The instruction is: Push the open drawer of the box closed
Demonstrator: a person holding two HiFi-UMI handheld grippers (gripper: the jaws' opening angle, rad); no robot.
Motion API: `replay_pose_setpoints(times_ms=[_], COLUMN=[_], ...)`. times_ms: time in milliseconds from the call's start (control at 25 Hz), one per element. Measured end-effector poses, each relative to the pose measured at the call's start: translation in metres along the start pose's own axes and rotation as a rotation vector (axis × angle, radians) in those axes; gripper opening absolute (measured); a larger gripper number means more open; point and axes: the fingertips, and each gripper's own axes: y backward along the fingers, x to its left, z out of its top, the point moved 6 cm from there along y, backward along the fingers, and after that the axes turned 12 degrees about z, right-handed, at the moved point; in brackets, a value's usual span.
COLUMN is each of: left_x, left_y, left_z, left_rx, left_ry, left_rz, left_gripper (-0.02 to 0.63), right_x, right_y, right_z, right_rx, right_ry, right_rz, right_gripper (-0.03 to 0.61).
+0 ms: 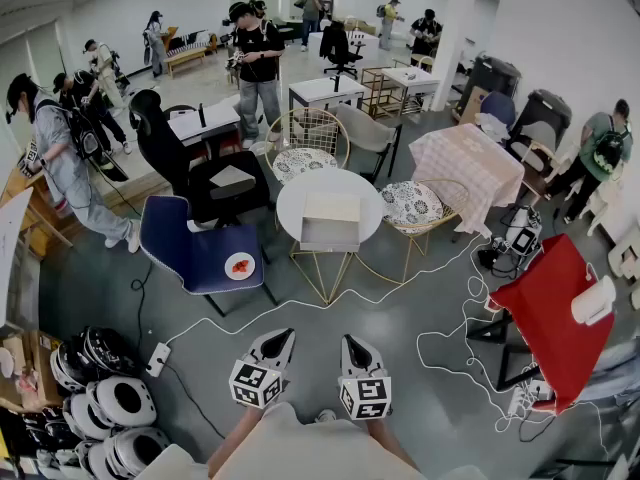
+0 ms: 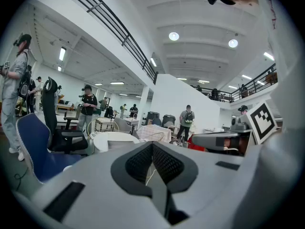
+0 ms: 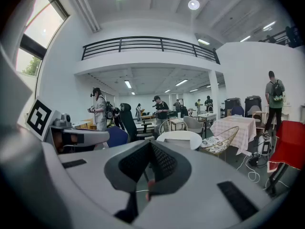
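Observation:
A pale box [image 1: 331,209] stands on a round white table [image 1: 293,205] in the middle of the head view, and its drawer [image 1: 329,234] is pulled out toward me. Both grippers hang low in that view, well short of the table and side by side. My left gripper [image 1: 278,339] has its jaws together with nothing in them, and so does my right gripper [image 1: 352,345]. In the left gripper view the left gripper [image 2: 152,146] points past the table [image 2: 110,138]. The right gripper [image 3: 151,144] faces the table [image 3: 182,136] from a distance in the right gripper view.
A blue chair [image 1: 200,253] with a small red-and-white plate sits left of the table, and gold wire chairs [image 1: 418,208] stand right and behind it. White cables [image 1: 440,298] cross the grey floor. A red table [image 1: 545,313] stands right, helmets [image 1: 100,408] lie at lower left, and several people stand around.

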Motion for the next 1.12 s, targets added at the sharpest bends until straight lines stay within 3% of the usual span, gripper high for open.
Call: replay_pose_setpoints(times_ms=[640, 1120], left_x=[-0.012, -0.049], left_y=[-0.005, -0.021], left_z=[-0.005, -0.015], left_rx=[0.004, 0.002], left_ry=[0.009, 0.026], left_rz=[0.007, 0.032], left_gripper=[0.012, 0.012], right_x=[-0.008, -0.039], right_y=[0.006, 0.030], right_z=[-0.006, -0.018], right_rx=[0.000, 0.038], right_ry=[-0.016, -0.001], right_rz=[0.033, 0.070], right_gripper=[0.015, 0.015])
